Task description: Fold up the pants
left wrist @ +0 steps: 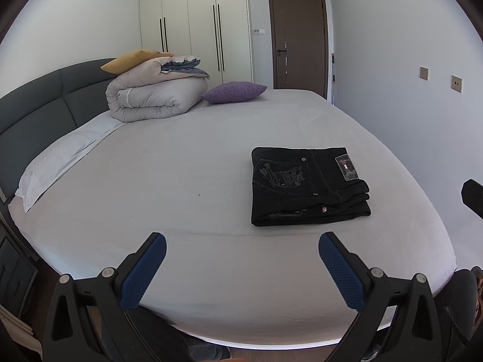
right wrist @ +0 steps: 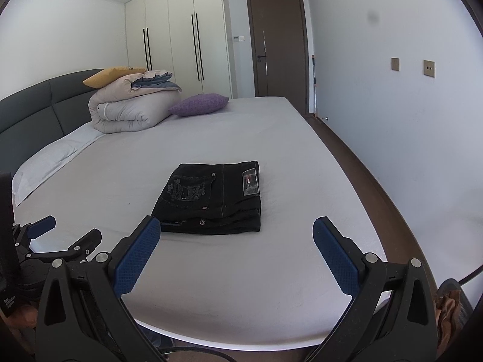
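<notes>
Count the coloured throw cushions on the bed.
2. A yellow cushion lies on top of the folded duvet by the headboard; a purple cushion rests on the sheet just right of that duvet. Others could be hidden behind the duvet.

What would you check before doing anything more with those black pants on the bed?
1. Pants folded into a compact stack: ok.
2. Stack edges aligned: not ok, layers stagger at the near right corner.
3. Left tongs open, holding nothing: ok.
4. Right tongs open, holding nothing: ok.
5. Bed sheet bare around the pants: ok.
6. Underside layers smooth: cannot tell.
</notes>
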